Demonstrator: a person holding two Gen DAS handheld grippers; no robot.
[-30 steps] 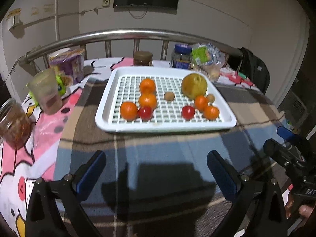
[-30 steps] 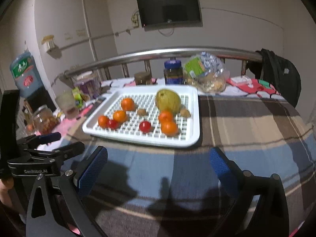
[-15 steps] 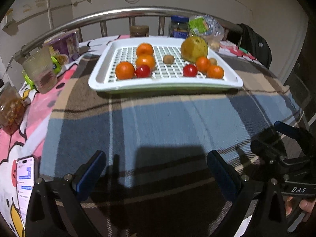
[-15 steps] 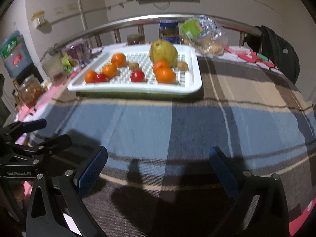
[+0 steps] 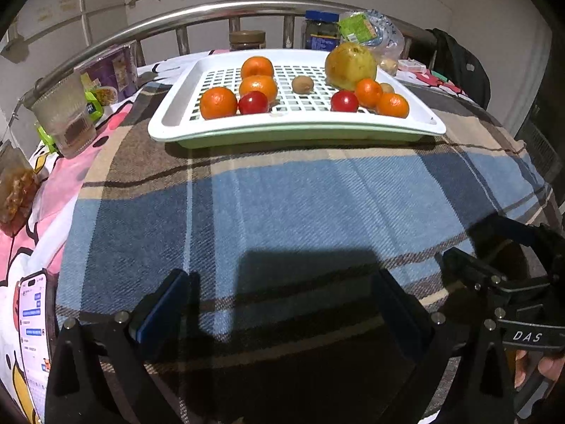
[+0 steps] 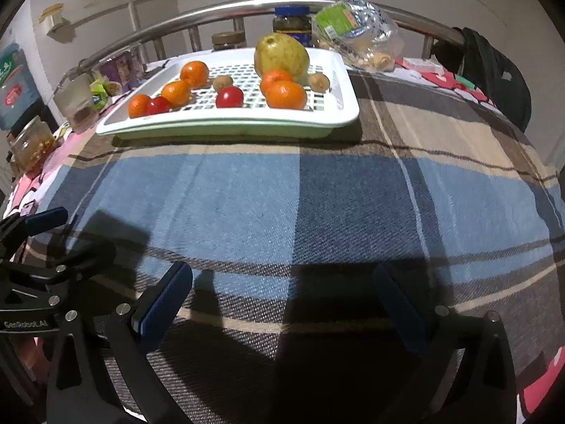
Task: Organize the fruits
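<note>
My left gripper (image 5: 282,304) and right gripper (image 6: 282,300) are black frames with silver screws and blue pads (image 6: 164,300). White lettering marks each body. My fingers (image 5: 533,371) show bare skin.

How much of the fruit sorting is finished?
Looks nearly done: the oranges, red tomatoes, kiwis and big pear all sit grouped in the white tray. Nothing is in hand: the left gripper and right gripper are open, above the blanket. No fruit lies outside the tray.
</note>
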